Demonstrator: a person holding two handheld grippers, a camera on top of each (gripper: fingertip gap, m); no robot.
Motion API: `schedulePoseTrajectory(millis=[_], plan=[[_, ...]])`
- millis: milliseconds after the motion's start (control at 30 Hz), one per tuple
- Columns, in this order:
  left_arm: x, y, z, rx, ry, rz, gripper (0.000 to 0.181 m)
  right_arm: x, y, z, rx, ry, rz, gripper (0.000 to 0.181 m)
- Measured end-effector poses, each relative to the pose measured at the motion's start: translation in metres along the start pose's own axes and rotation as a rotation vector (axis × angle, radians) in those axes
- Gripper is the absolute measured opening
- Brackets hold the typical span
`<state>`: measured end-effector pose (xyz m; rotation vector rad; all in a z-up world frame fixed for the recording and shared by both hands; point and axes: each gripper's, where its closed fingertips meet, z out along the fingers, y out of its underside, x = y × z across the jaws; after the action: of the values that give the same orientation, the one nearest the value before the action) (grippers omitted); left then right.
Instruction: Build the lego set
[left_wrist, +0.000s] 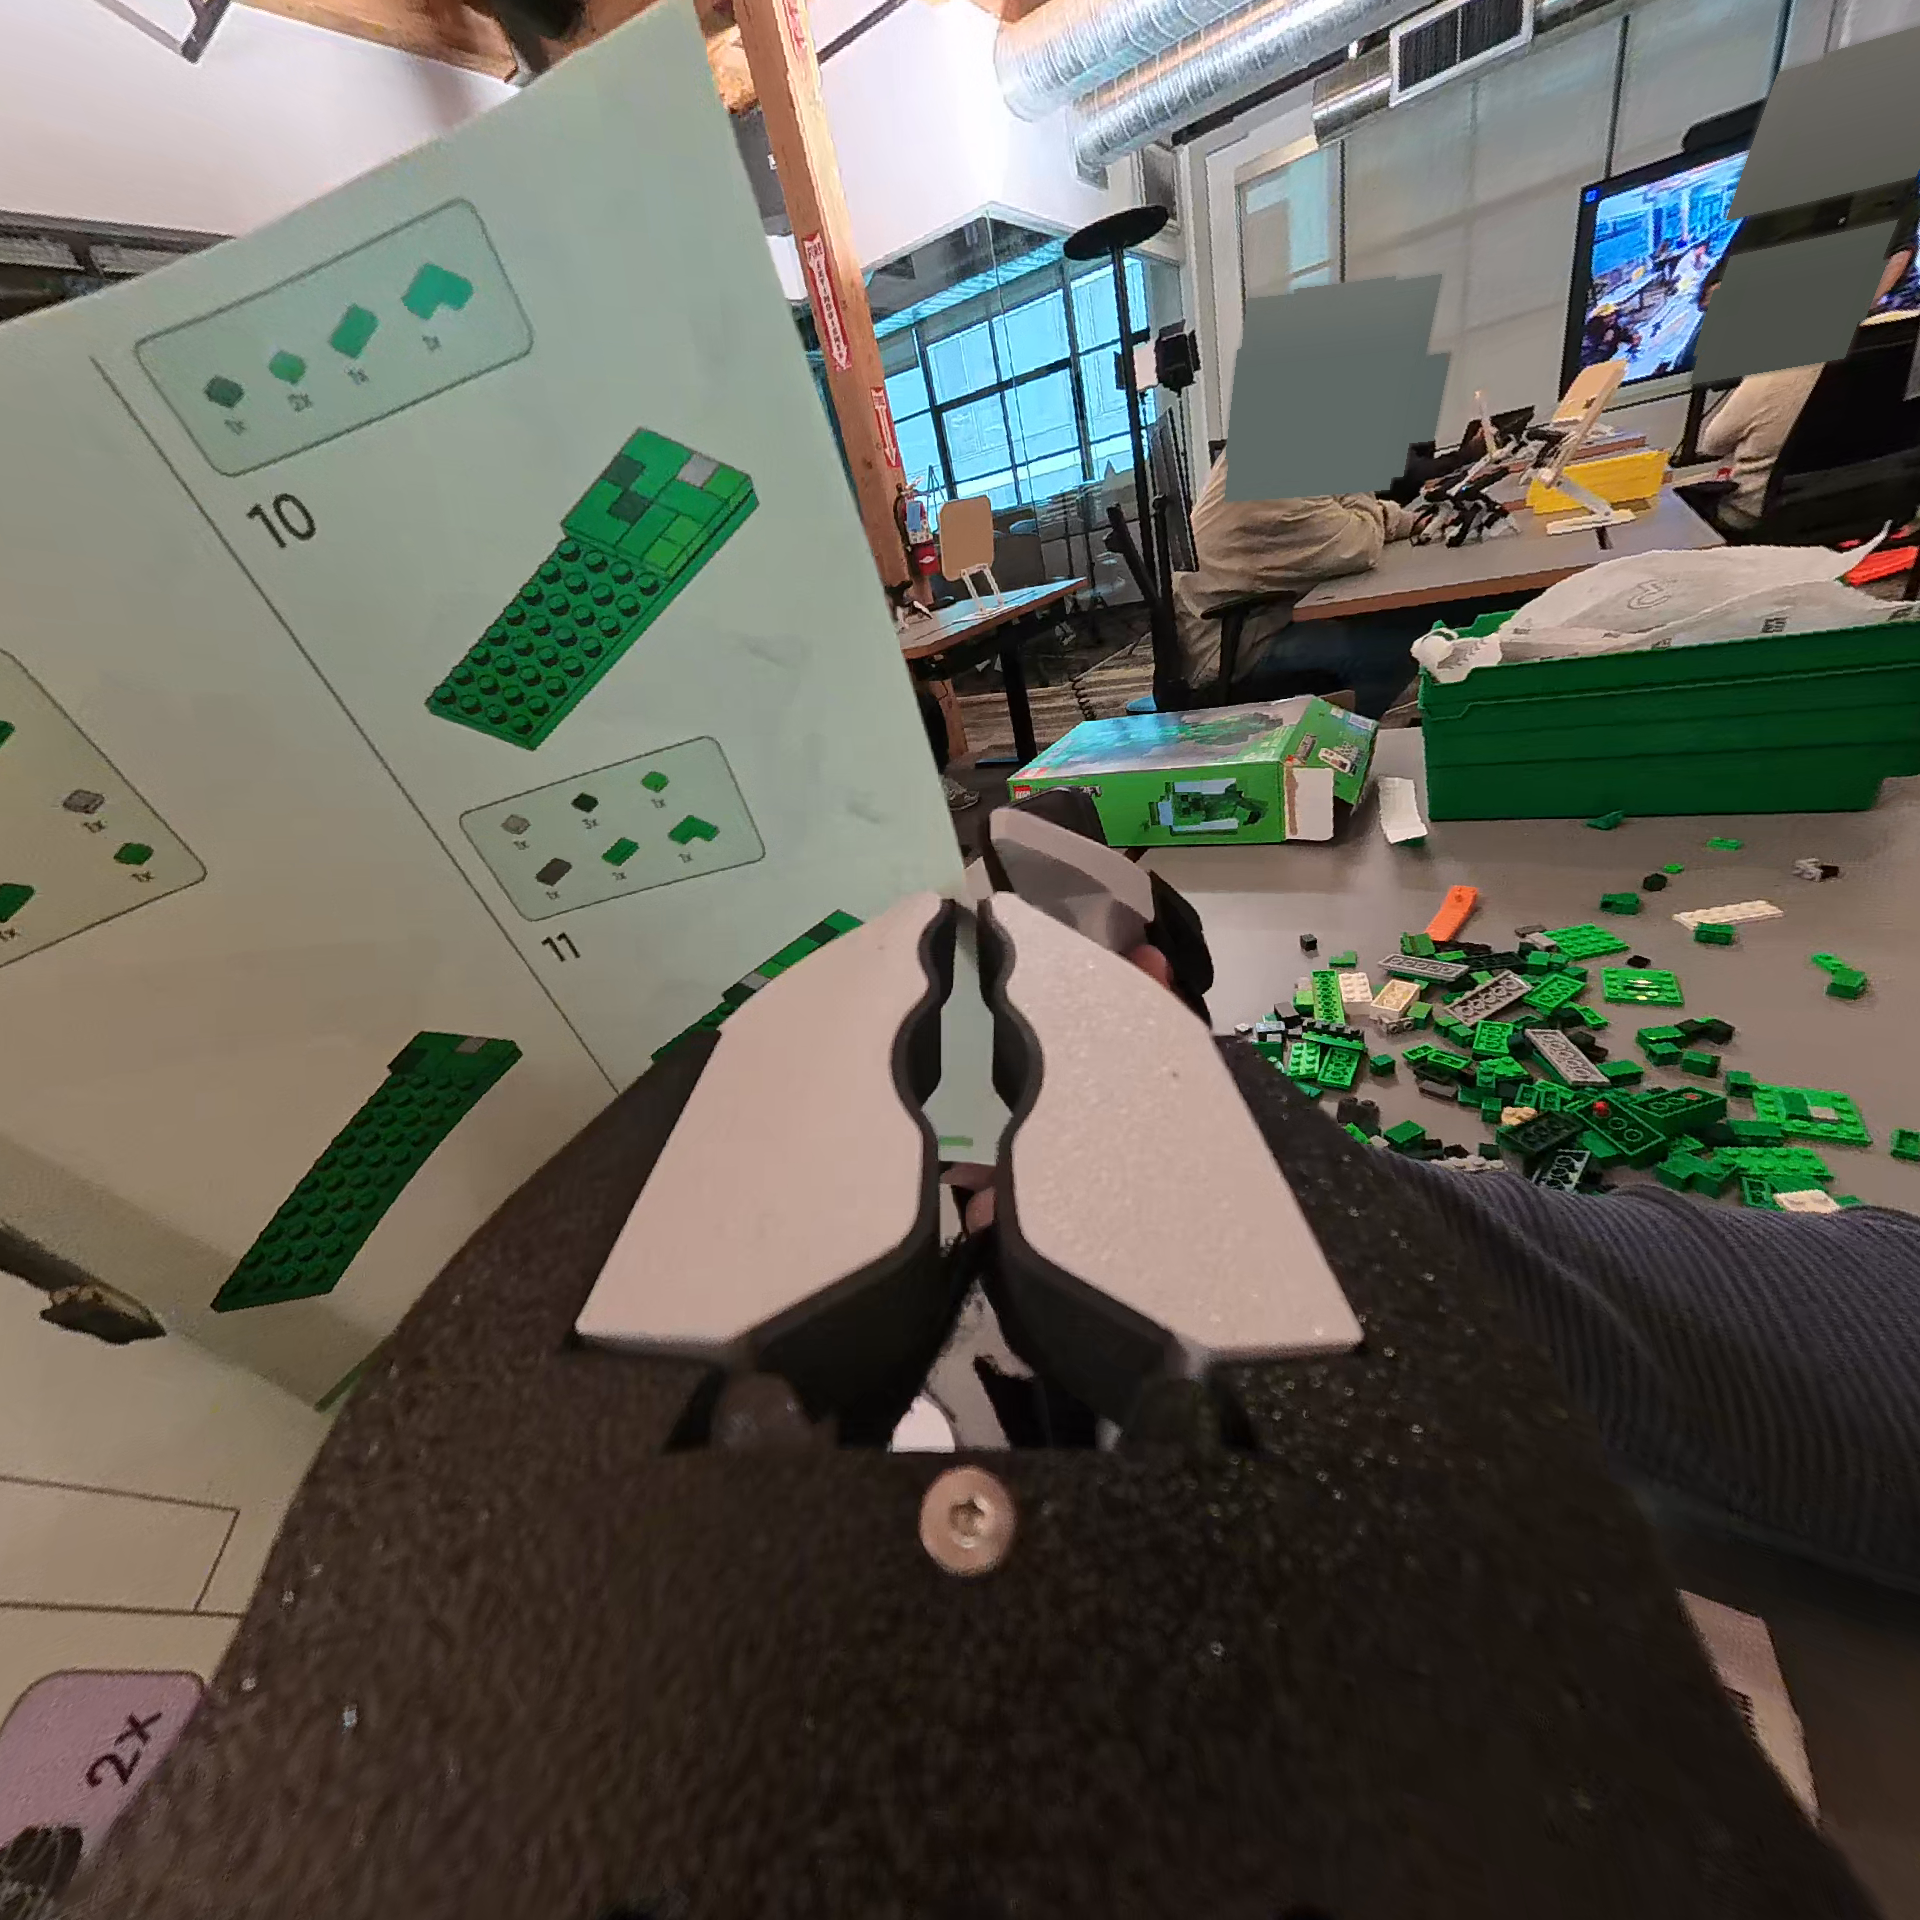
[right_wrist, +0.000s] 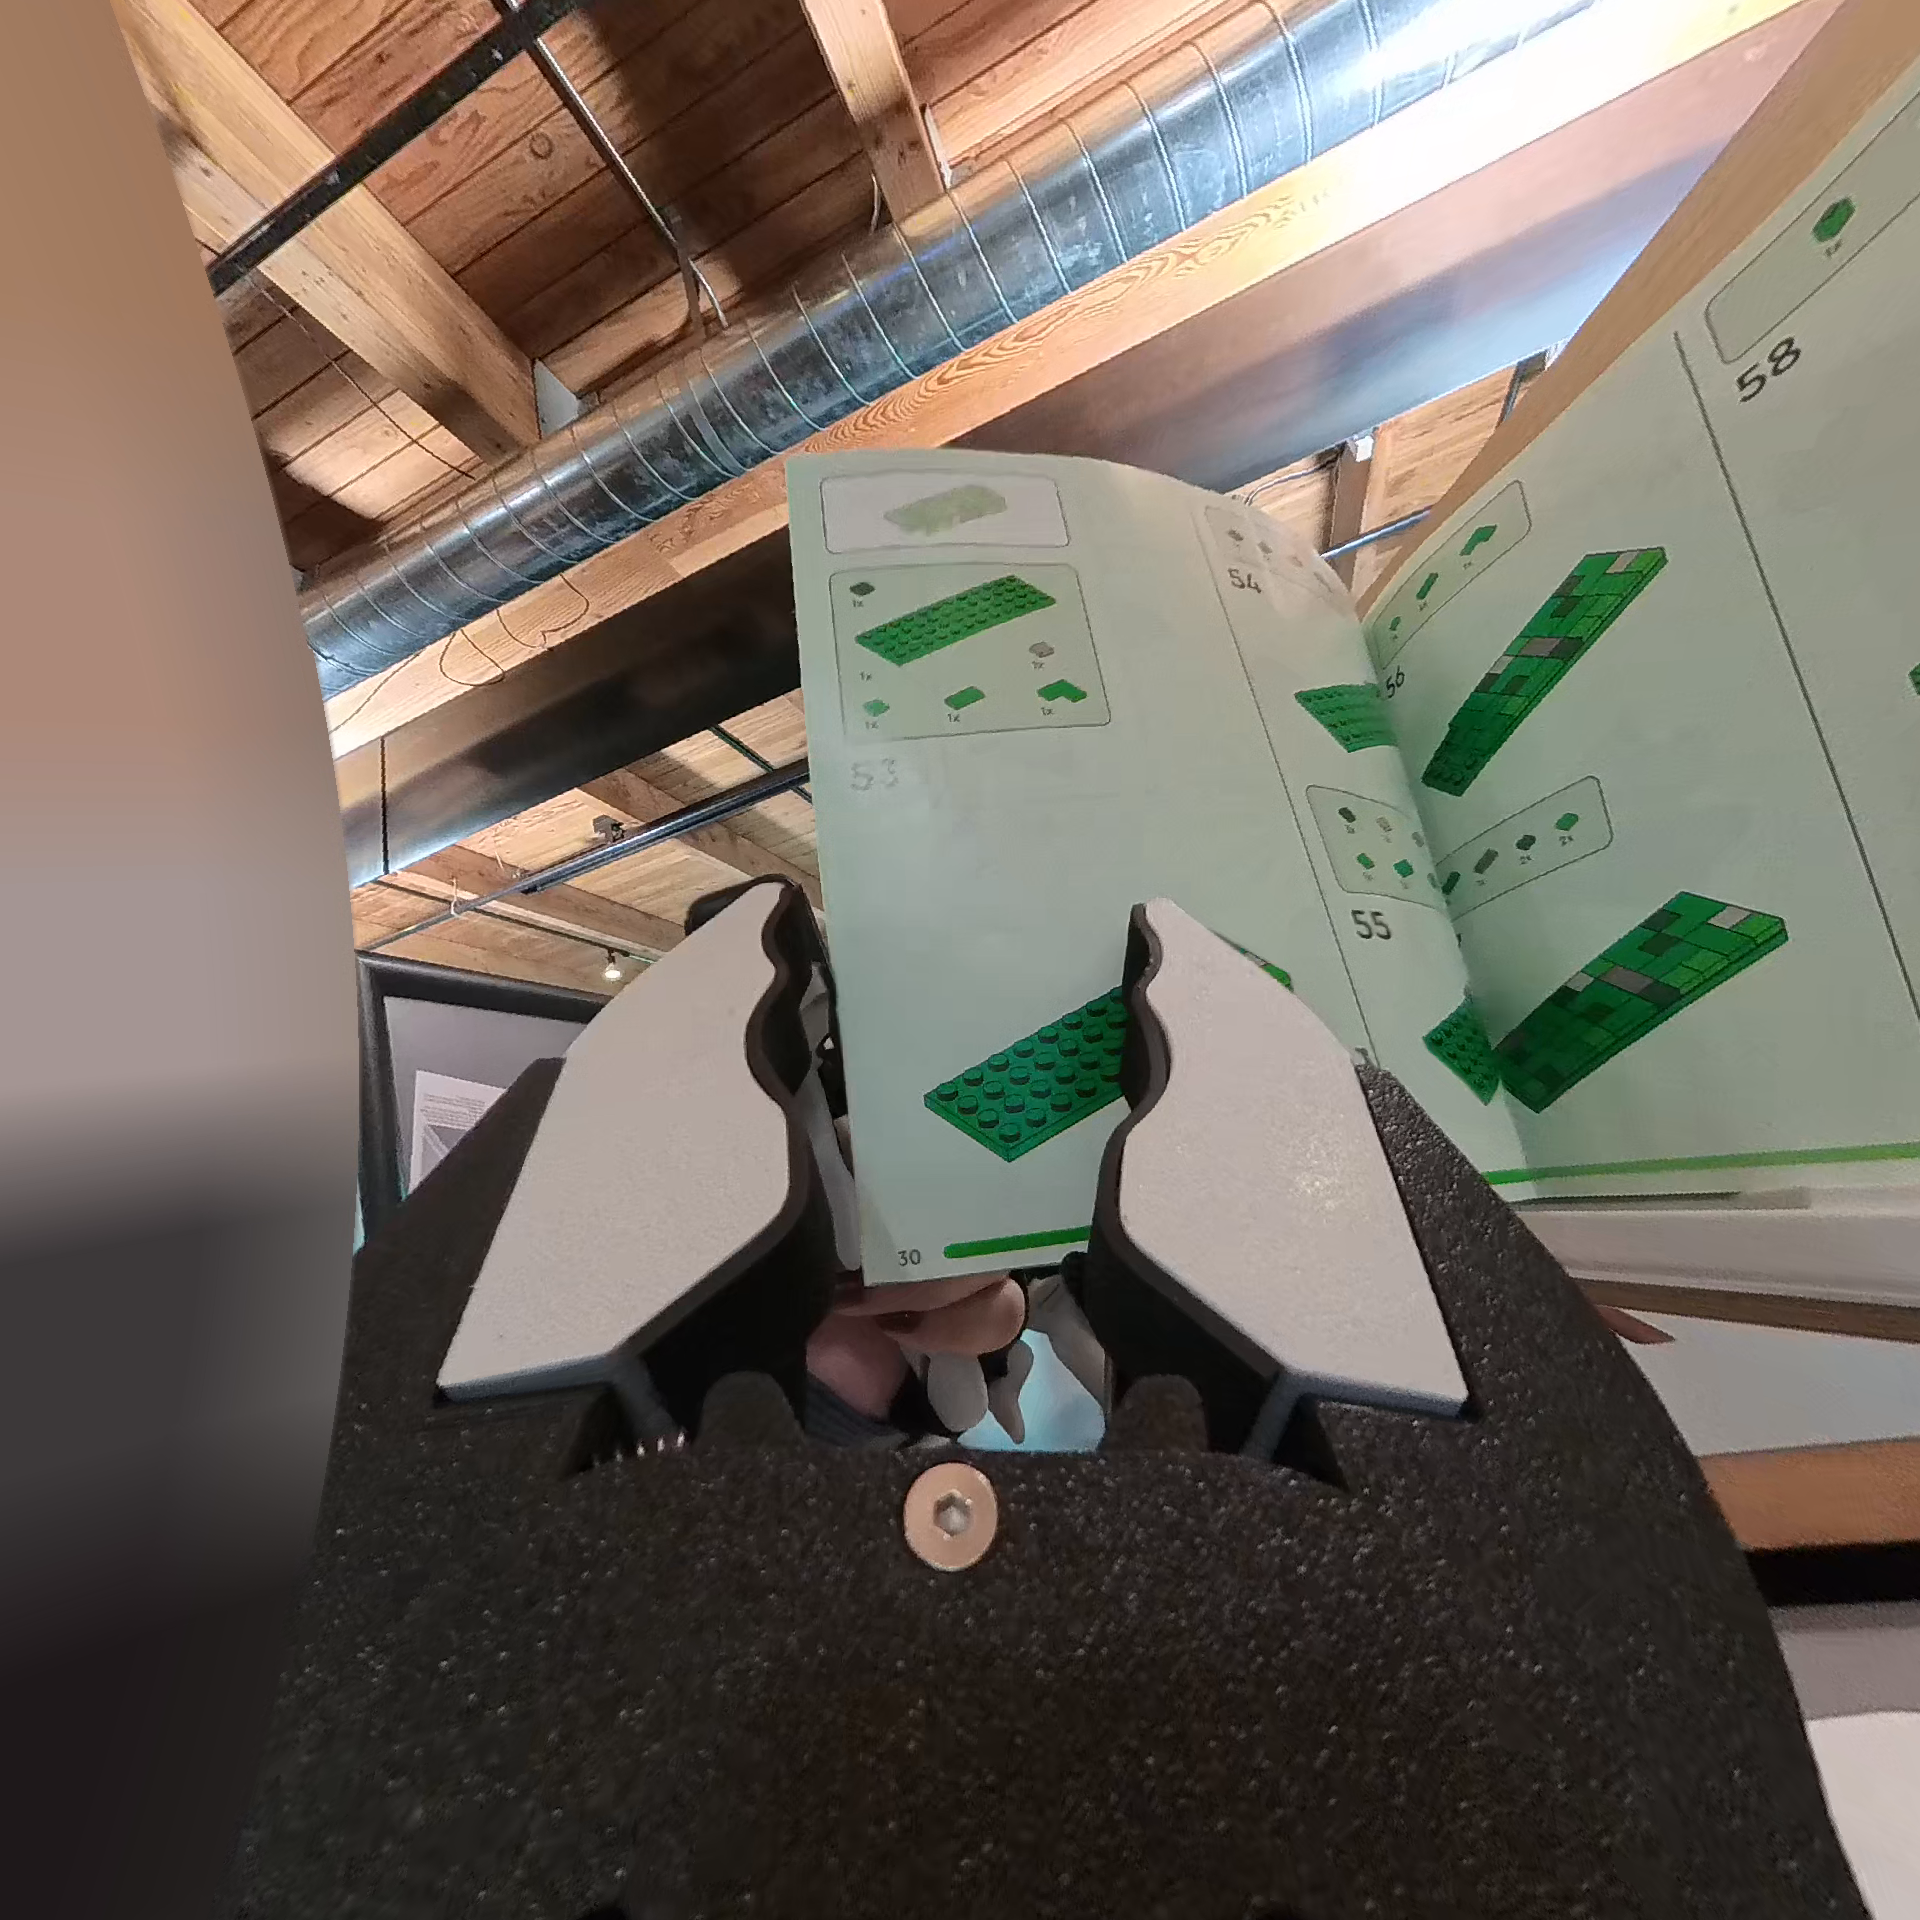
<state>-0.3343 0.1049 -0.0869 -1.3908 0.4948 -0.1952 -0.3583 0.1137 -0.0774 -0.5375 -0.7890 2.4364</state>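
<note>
The pale green instruction booklet (left_wrist: 468, 623) stands upright and open, filling the left of the left wrist view. My left gripper (left_wrist: 968, 920) is shut on the lower right edge of its page; a strip of paper shows in the gap between the fingers. One grey finger (left_wrist: 1070, 883) of the other gripper shows just behind it. In the right wrist view my right gripper (right_wrist: 961, 914) is open, with a single raised page (right_wrist: 1039, 831) standing between and beyond its fingers. The rest of the open booklet (right_wrist: 1662, 831) lies to the right. A pile of mostly green loose bricks (left_wrist: 1558, 1060) lies on the grey table (left_wrist: 1299, 894).
A green set box (left_wrist: 1195, 779) lies at the back of the table, with a green bin (left_wrist: 1662, 717) holding a plastic bag (left_wrist: 1683, 592) to its right. An orange brick separator (left_wrist: 1451, 909) lies near the pile. A dark sleeve (left_wrist: 1662, 1351) crosses low right. People sit at farther tables.
</note>
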Motion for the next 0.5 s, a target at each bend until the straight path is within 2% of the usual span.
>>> schedulePoseTrajectory(millis=[500], plan=[[0.0031, 0.0016, -0.0019, -0.008, 0.042, -0.023, 0.004, 0.0001, -0.0003, -0.0008, -0.002, 0.000, -0.001, 0.057]])
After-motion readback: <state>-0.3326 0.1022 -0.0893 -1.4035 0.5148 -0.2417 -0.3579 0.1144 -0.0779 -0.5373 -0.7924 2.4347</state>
